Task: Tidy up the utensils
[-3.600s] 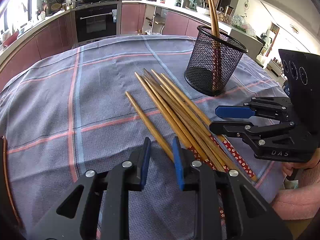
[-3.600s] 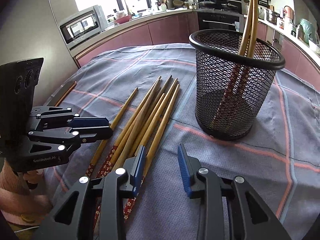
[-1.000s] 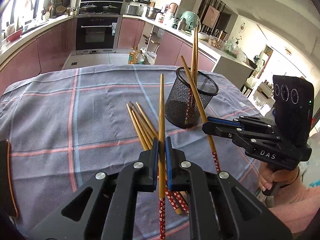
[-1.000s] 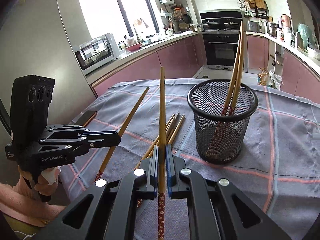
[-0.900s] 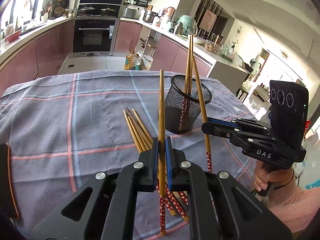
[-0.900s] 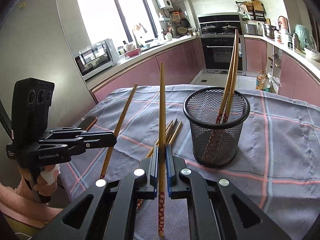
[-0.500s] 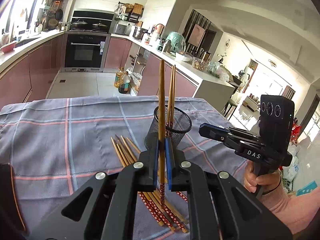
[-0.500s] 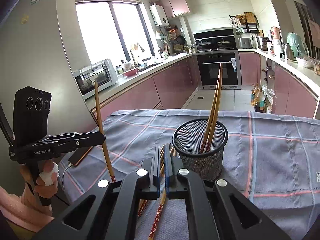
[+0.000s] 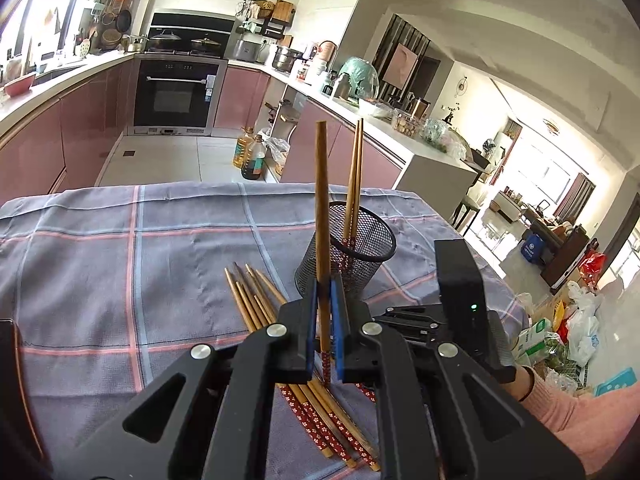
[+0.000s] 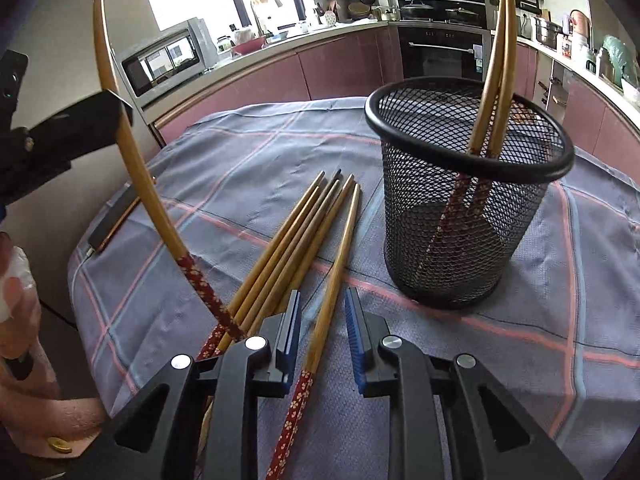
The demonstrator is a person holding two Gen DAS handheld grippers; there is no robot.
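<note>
Two chopsticks (image 10: 494, 80) lean upright inside the mesh holder (image 10: 460, 240), which stands on the checked cloth (image 10: 560, 280) covering the desk, with bare cloth around it on every side. Just left of the holder a loose bundle of chopsticks (image 10: 296, 240) lies flat, and the right gripper (image 10: 322, 340) has just been opening its fingers, which now stand apart on either side of the chopstick nearest the holder without pressing it. Off to the holder's left, clear of the desk edge, the left gripper (image 9: 323, 320) has its fingers clamped on a single chopstick (image 9: 322, 220) held upright.

Bright window glare, fisheye-warped edges
</note>
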